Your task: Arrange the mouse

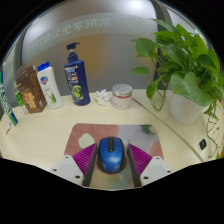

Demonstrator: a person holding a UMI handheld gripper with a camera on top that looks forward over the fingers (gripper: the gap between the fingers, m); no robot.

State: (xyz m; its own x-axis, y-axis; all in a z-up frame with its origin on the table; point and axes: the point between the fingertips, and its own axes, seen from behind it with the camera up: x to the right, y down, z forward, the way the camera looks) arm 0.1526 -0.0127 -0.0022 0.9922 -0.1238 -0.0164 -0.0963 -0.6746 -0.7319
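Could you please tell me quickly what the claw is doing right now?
Claw: closed on the blue and black computer mouse, both pads pressing its sides.

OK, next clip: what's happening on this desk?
A hand-held gripper is at a blue mouse, which sits between its two fingers on a grey mouse pad. Whether the pads actually press the mouse is not clear. Beyond the pad, against the wall, stand a blue bottle, a white bottle, a brown carton and a small round tin. A potted plant stands to one side.
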